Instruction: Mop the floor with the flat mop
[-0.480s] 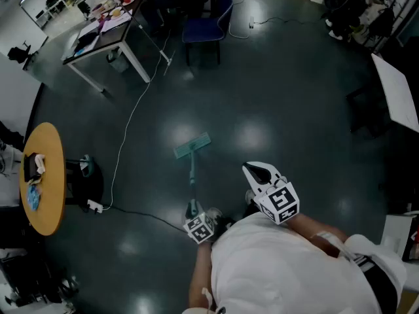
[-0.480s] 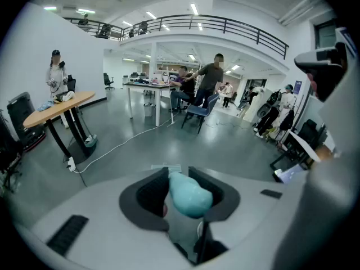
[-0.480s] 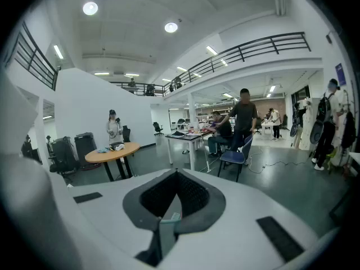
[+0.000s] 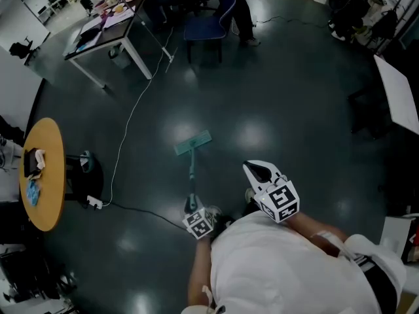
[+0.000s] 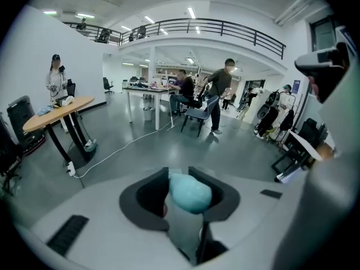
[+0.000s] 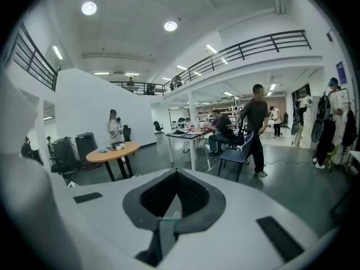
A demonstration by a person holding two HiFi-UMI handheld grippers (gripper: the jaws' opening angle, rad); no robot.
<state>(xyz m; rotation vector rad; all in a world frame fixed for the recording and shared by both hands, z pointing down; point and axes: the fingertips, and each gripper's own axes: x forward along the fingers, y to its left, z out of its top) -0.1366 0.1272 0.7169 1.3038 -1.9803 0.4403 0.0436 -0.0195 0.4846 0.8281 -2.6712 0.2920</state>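
The head view looks steeply down from above the person's shoulders onto the dark floor [image 4: 288, 110], high enough to take in the round yellow surface [image 4: 42, 175] and blue chair [image 4: 206, 28]. The left hand-held gripper [image 5: 179, 174] view and right hand-held gripper [image 6: 177, 174] view sit low, tight behind their own jaws. Both face level across the hall toward that same surface and chair.

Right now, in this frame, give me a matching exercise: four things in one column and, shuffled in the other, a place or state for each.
Things:
1. mop head
2. left gripper
3. right gripper
4. round table

Places or states:
A. jaws together, nothing between them
B. lying flat on the floor
C. clamped on the mop handle
D. at the left edge of the head view

Pairs: 1-B, 2-C, 3-A, 4-D
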